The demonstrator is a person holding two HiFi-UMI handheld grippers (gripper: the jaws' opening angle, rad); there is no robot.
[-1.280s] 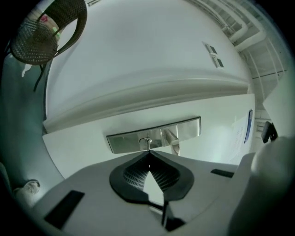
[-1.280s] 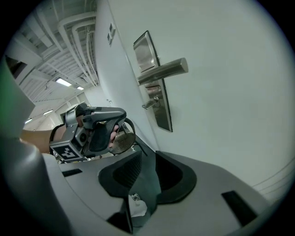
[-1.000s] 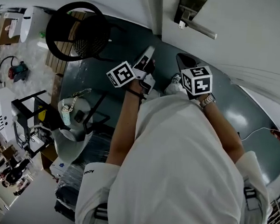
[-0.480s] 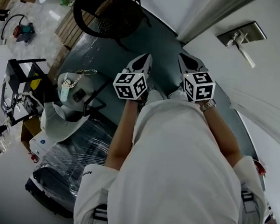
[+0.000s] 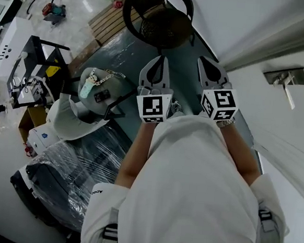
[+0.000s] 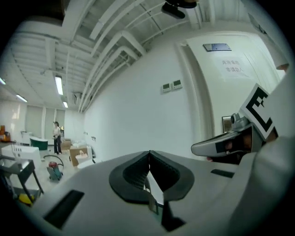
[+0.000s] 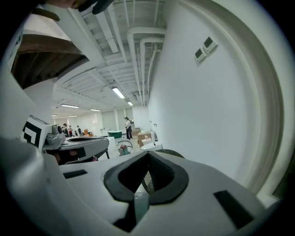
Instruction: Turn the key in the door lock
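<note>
Door lock (image 5: 287, 77) apart from right tongs (image 5: 207, 64)

Blk chair (image 5: 166, 25), grey cap (image 5: 70, 123) nr plastic-wrapped bundle (image 5: 69, 176).

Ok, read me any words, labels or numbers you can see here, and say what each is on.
Nothing reads cleanly.
Red characters on the paper sign on the door: too blurred to read.
White print on the sleeve: too small to read.
</note>
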